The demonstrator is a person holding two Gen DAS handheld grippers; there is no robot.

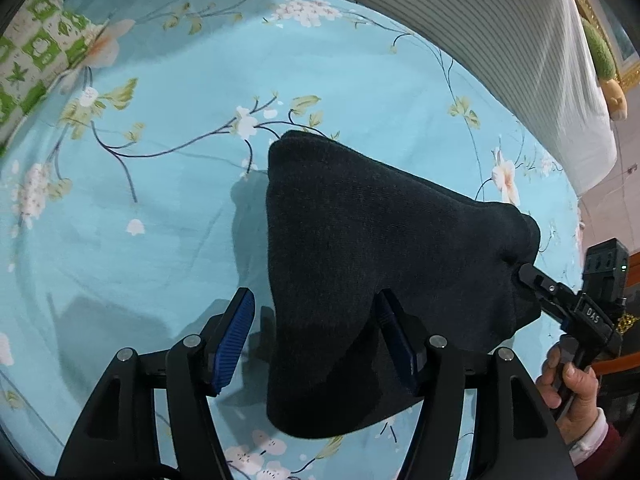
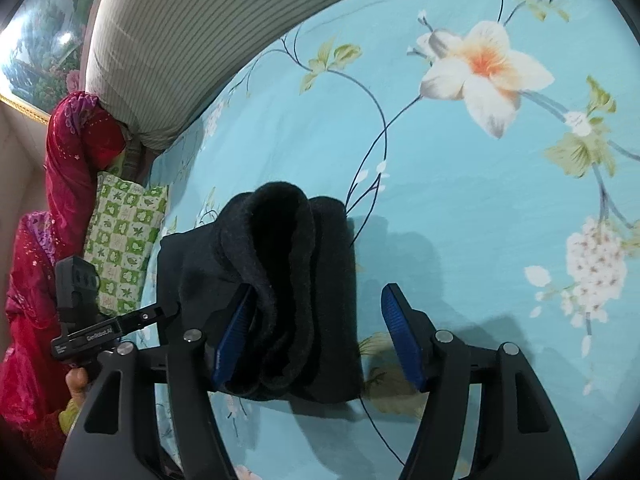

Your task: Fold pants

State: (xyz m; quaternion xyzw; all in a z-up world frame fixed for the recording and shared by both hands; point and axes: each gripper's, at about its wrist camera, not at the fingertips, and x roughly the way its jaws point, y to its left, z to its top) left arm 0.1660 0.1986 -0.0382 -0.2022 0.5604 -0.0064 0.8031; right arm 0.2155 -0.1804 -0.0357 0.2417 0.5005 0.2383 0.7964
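Folded pants point(image 1: 360, 260) rest mid-bed point(image 1: 160, 220); left gripper point(image 1: 316, 340) and right gripper point(image 2: 316, 336) fingers are spread, releasing. Next, withdraw without snagging.

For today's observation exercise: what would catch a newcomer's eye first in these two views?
The dark folded pants lie as a thick bundle in the middle of the turquoise flowered bedsheet. The left hand-held gripper and the right hand-held gripper each stand open around one end of it. A large white-and-orange flower print shows beyond the bundle.
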